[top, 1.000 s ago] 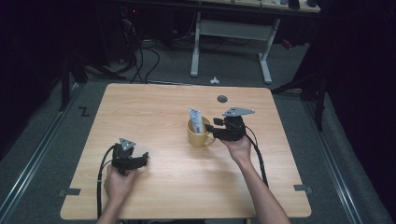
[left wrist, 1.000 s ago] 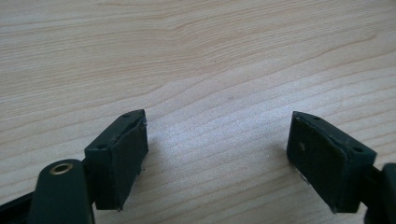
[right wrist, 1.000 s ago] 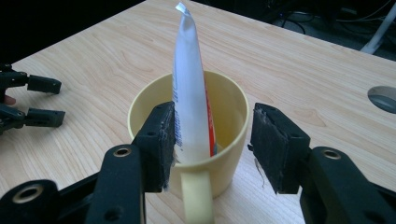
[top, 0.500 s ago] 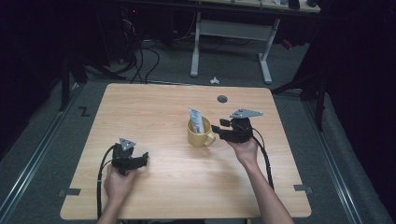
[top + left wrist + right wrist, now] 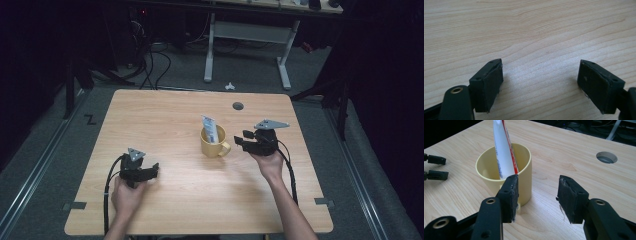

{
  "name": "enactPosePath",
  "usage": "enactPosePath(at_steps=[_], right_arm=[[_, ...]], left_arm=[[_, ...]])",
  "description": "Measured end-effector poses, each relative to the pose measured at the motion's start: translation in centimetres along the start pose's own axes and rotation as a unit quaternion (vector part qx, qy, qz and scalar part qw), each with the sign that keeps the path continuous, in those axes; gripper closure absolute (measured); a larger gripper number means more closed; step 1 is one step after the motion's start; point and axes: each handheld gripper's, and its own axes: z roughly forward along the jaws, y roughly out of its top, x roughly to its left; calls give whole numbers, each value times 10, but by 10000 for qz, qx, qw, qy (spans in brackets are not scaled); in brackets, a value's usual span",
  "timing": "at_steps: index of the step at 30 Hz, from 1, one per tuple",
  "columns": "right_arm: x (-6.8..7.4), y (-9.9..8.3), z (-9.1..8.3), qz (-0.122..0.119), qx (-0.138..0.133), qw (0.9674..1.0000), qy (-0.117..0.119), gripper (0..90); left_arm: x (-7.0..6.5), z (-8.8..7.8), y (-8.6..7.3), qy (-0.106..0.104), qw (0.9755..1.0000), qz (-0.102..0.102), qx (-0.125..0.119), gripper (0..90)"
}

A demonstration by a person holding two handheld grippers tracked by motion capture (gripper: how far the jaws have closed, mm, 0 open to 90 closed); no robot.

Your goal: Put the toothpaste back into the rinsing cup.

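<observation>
Since the earlier frames, the right tongs have been drawn back from the yellow mug toward 3 o'clock, and a clear gap is now seen between them; their jaws have just been closing a little, with nothing between them. Jaws are seen released in the right gripper view, bare wood showing in the gap, mug handle side just beyond the left pad. Left tongs have been kept in place at about 7 o'clock on the counter, well apart from the mug. In the left gripper view the jaws are seen spread wide, released, only wood grain between them.

Yellow mug is seen upright near the counter's middle, slightly toward 1 o'clock, handle pointed toward 4 o'clock. A white tube with a red stripe is stood inside it, leaned against the rim, top sticking out well above; in the right gripper view the tube is seen tilted inside the mug. A round cable hole is seen at 12 o'clock from the right tongs, near the far edge.
</observation>
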Motion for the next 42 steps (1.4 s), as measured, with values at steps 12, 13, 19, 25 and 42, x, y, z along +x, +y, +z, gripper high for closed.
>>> enactPosePath(at_steps=[12, 13, 19, 25, 42], right_arm=[[-13, -14, -11, 241, -73, 9996, -92, 532], [-13, -14, -11, 241, -73, 9996, -92, 532], [-15, -15, -17, 230, -125, 9996, -112, 537], [-20, -20, -26, 296, -205, 9993, -135, 540], [-29, -30, -44, 448, -359, 9982, -200, 546]], left_arm=[[0, 0, 0, 0, 10000, 1, 0, 211], [0, 0, 0, 0, 10000, 1, 0, 211], [0, 0, 0, 1, 10000, -1, 0, 211], [0, 0, 0, 0, 10000, -1, 0, 211], [0, 0, 0, 2, 10000, 6, 5, 210]])
